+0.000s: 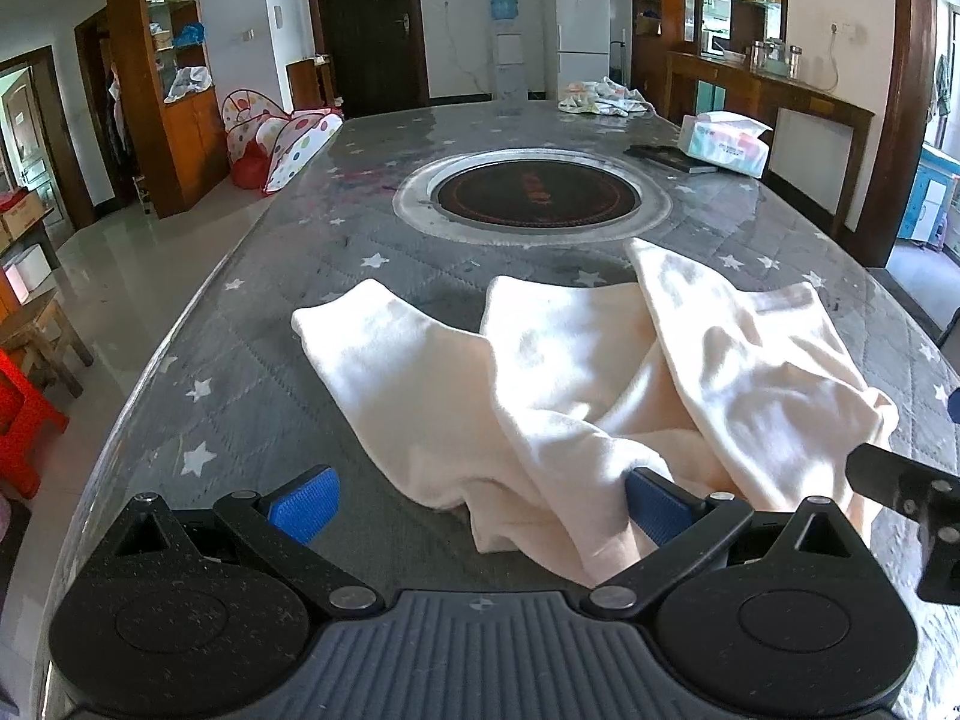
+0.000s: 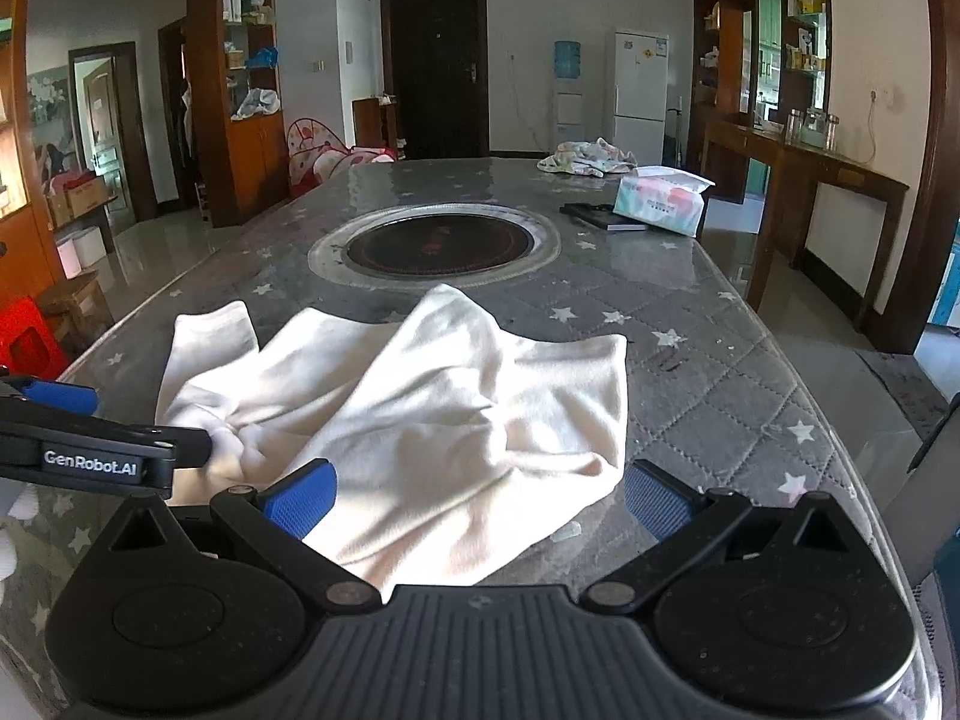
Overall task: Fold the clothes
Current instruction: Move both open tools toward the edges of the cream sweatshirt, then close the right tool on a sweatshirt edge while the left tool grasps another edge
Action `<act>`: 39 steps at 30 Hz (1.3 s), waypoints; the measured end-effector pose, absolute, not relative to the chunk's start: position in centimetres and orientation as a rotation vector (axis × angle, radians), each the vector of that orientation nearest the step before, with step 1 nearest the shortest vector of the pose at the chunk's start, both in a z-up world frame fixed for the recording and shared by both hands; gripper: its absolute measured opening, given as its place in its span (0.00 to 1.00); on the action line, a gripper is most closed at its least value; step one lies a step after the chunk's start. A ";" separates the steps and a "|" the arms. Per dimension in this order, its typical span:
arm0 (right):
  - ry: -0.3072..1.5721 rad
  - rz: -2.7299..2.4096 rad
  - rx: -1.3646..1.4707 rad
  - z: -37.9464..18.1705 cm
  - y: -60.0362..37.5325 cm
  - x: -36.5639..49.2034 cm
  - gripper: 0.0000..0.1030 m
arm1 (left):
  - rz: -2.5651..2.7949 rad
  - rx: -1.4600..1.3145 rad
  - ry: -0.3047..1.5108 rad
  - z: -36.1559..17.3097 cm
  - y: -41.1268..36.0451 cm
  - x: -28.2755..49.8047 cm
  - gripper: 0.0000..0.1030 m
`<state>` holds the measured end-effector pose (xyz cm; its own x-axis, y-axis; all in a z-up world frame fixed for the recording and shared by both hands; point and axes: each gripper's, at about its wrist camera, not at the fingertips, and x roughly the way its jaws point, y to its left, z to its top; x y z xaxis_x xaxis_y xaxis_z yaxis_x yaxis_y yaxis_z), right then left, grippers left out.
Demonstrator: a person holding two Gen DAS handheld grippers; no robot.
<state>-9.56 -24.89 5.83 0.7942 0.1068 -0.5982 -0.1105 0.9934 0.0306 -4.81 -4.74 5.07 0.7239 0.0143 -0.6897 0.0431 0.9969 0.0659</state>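
Garment (image 1: 600,372) lay rumpled on the table (image 1: 270,360), filling the lower centre of both frames, near side at the table's edge. It looked like cream trousers, legs splayed toward the hob ring (image 1: 531,195), one leg crossed over the other; no neat fold visible. My left tongs (image 1: 480,504) were spread wide, gripping nothing, right pad against the cloth. My right tongs (image 2: 477,495) were likewise spread, straddling the near hem. Judgement: smoothing and all folds remained. Another garment (image 1: 603,96) sat upper right.

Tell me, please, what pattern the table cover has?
Grey quilted table cover with small white stars, clearest in the right wrist view.
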 end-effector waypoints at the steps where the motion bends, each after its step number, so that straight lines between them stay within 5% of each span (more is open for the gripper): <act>1: 0.640 0.119 -0.005 5.8 -24.9 -9.5 1.00 | -0.013 0.082 0.759 5.1 -4.8 -4.7 1.00; 27: 0.640 0.166 -0.023 6.4 -27.1 -4.8 0.99 | -0.010 0.069 0.731 5.4 -4.3 -0.3 0.92; 39: 0.701 0.245 -0.032 5.2 -25.6 -0.5 0.88 | 0.062 0.065 0.770 4.1 -1.9 2.6 0.92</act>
<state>-0.48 -25.56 5.19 0.7367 0.2123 -0.6420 -0.2341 0.9708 0.0525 2.63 -1.88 4.09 0.7159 0.0800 -0.6936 -0.0327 0.9962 0.0812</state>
